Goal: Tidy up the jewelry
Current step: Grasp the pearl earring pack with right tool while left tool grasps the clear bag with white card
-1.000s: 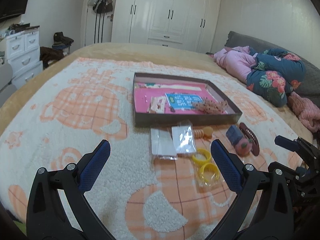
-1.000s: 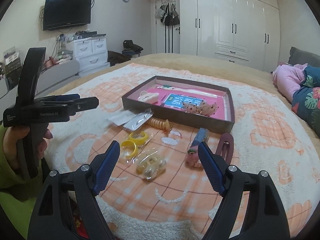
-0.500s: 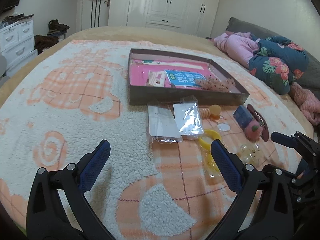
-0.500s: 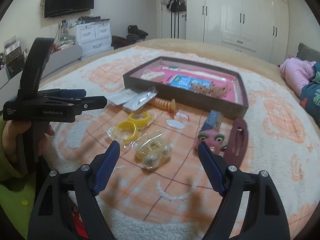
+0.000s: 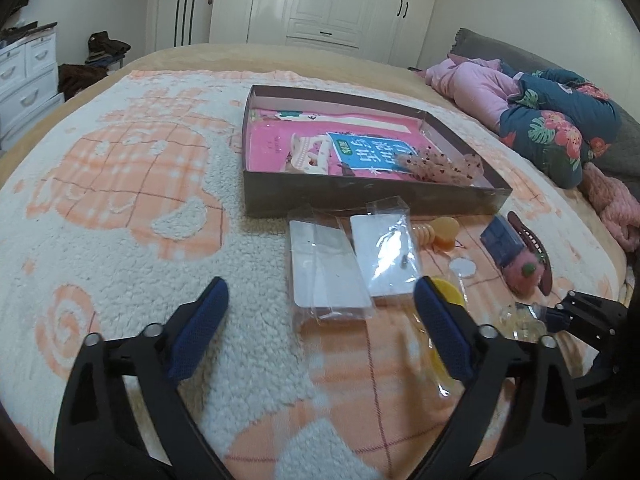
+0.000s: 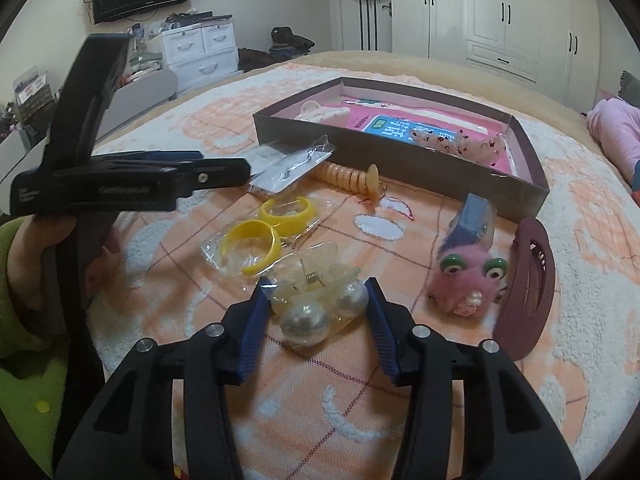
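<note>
Right wrist view: right gripper [image 6: 316, 292] jaws closing, the bagged pearl hair clip [image 6: 318, 300] on the bed between them, its long axis crosswise; left gripper [image 5: 320, 312] closing, empty, white card packets [image 5: 328, 268] just ahead

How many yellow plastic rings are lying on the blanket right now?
2. Both yellow plastic rings sit side by side in one clear plastic bag: one nearer the camera, one just behind it, toward the coiled orange hair tie. Nothing suggests more, though some may be hidden.
</note>
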`<action>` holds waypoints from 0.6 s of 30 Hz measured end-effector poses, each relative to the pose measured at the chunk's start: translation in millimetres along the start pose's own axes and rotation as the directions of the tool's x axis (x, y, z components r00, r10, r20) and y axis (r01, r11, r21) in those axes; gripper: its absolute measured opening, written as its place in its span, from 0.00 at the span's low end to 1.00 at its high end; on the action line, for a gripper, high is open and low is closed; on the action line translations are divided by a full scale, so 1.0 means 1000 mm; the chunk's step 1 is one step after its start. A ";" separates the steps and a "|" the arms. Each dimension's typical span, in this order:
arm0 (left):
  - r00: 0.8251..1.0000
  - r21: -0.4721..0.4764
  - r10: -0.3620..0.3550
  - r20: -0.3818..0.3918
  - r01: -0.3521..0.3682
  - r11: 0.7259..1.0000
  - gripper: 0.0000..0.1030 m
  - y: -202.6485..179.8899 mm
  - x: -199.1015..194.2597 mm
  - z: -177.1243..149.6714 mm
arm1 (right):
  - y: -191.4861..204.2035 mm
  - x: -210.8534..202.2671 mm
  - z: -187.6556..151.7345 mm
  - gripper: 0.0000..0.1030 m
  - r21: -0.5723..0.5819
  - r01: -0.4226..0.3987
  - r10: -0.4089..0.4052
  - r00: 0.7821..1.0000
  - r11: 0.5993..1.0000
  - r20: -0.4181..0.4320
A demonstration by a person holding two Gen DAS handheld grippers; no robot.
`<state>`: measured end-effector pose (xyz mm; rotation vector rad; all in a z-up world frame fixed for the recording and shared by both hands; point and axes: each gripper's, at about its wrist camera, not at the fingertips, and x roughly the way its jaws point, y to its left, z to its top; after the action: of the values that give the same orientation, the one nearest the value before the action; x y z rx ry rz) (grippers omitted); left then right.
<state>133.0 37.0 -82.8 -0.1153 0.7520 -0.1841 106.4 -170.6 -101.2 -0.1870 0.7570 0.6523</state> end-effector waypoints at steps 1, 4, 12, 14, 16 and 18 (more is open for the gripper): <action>1.000 -0.011 -0.006 -0.010 0.006 1.000 0.72 0.003 0.003 0.000 | 0.000 -0.001 0.000 0.44 0.005 -0.002 0.002 1.000 1.000 0.001; 1.000 -0.033 -0.010 -0.024 0.009 0.999 0.62 0.011 0.006 0.000 | -0.002 -0.004 -0.001 0.44 0.015 0.000 0.000 1.000 1.000 0.004; 0.999 -0.039 -0.009 -0.044 0.007 0.999 0.55 0.018 0.010 0.007 | -0.011 -0.006 0.000 0.44 0.061 0.010 -0.010 1.000 0.998 0.007; 0.998 -0.027 -0.021 -0.066 0.020 0.999 0.55 0.015 0.017 0.011 | -0.011 -0.006 0.000 0.44 0.067 0.009 -0.010 1.000 0.998 0.008; 0.996 -0.019 -0.021 -0.090 0.019 1.000 0.55 0.014 0.024 0.014 | -0.011 -0.008 0.001 0.44 0.070 0.010 -0.010 1.000 0.998 0.010; 0.995 -0.011 -0.026 -0.101 0.025 1.000 0.55 0.013 0.027 0.014 | -0.010 -0.011 0.001 0.44 0.073 0.009 -0.010 1.000 0.997 0.019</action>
<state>163.6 44.4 -92.3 -0.1254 0.8524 -0.2115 107.4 -183.7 -93.6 -0.1170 0.7601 0.6157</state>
